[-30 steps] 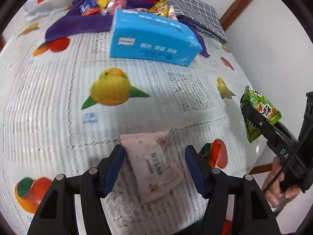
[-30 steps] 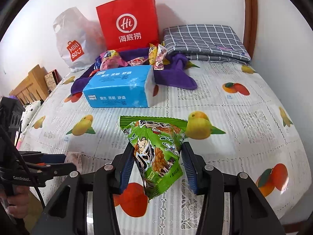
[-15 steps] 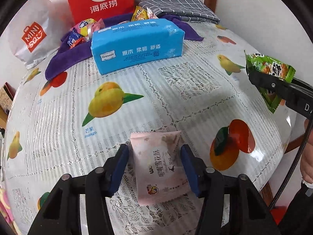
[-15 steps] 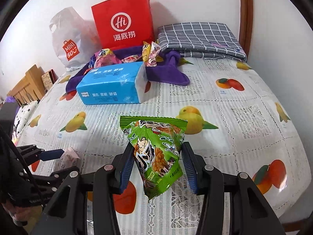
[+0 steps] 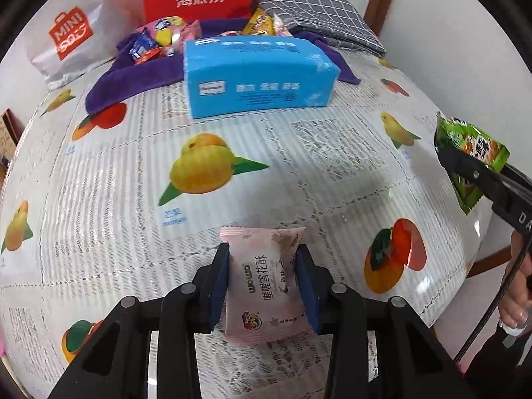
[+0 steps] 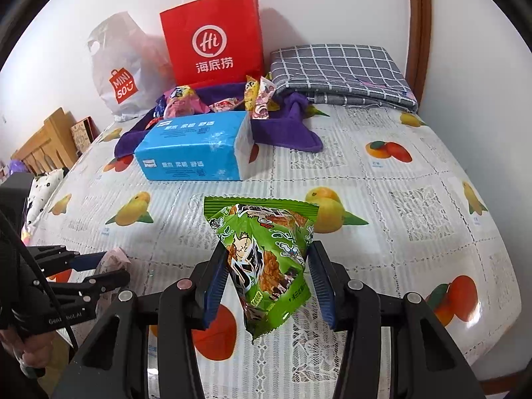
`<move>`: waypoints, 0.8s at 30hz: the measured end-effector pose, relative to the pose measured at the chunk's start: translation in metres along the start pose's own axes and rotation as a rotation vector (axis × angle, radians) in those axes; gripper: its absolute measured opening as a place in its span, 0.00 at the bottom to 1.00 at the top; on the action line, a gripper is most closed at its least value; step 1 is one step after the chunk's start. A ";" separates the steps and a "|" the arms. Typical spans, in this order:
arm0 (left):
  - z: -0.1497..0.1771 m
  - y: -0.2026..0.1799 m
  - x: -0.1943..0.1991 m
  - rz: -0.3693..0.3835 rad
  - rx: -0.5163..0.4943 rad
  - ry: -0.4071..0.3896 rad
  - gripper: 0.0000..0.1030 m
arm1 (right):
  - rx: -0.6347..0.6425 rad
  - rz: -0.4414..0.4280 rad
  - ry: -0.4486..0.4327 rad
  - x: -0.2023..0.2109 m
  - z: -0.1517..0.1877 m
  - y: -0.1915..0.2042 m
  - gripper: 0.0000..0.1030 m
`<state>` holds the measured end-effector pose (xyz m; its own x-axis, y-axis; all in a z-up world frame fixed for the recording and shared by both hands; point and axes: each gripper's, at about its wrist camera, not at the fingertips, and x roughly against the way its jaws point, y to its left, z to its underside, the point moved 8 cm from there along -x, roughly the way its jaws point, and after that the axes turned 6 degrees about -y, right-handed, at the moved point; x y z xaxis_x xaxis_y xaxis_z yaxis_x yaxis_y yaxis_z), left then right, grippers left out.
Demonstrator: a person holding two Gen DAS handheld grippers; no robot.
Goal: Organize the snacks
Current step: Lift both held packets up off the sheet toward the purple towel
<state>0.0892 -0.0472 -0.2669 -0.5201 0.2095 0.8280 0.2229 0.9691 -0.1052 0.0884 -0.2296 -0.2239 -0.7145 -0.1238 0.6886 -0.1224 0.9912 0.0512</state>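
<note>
My left gripper (image 5: 262, 266) is shut on a pink snack packet (image 5: 264, 286) and holds it just above the fruit-print tablecloth (image 5: 133, 206). My right gripper (image 6: 267, 266) is shut on a green snack bag (image 6: 266, 259), held above the cloth; the bag also shows at the right edge of the left wrist view (image 5: 472, 153). The left gripper and pink packet show at the left of the right wrist view (image 6: 113, 259). More snack packets (image 6: 212, 99) lie piled on a purple towel (image 6: 286, 129) at the back.
A blue tissue pack (image 6: 196, 149) lies in front of the purple towel. A red paper bag (image 6: 212, 36) and a white Miniso bag (image 6: 119, 76) stand against the back wall. A folded grey checked cloth (image 6: 342, 73) lies back right. The table edge is near right.
My left gripper has closed onto the pink packet, which lay loose between open fingers before, and has swung to face the back. The right gripper still holds the green bag.
</note>
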 end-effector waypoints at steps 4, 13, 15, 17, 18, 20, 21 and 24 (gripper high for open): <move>0.000 0.013 0.001 -0.029 0.016 -0.002 0.36 | 0.014 -0.007 -0.004 0.002 -0.003 0.009 0.46; -0.002 0.023 -0.002 -0.068 0.003 -0.040 0.38 | 0.029 -0.020 0.037 -0.011 0.009 0.023 0.46; -0.004 0.023 -0.003 -0.078 0.002 -0.047 0.37 | 0.033 -0.022 0.046 -0.015 0.013 0.025 0.46; -0.006 0.025 -0.004 -0.084 0.000 -0.052 0.37 | 0.030 -0.026 0.058 -0.019 0.017 0.025 0.46; -0.007 0.025 -0.004 -0.088 0.003 -0.055 0.37 | 0.028 -0.029 0.071 -0.023 0.020 0.025 0.46; -0.008 0.026 -0.004 -0.091 0.005 -0.060 0.37 | 0.028 -0.029 0.096 -0.030 0.027 0.025 0.46; -0.007 0.027 -0.004 -0.091 0.004 -0.063 0.37 | 0.029 -0.027 0.110 -0.033 0.031 0.025 0.46; -0.007 0.027 -0.004 -0.077 0.014 -0.074 0.37 | 0.024 -0.025 0.148 -0.041 0.040 0.027 0.46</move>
<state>0.1031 -0.0223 -0.2691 -0.5946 0.1431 0.7912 0.1685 0.9844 -0.0514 0.0864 -0.1997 -0.2799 -0.6017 -0.1381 0.7867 -0.1564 0.9862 0.0535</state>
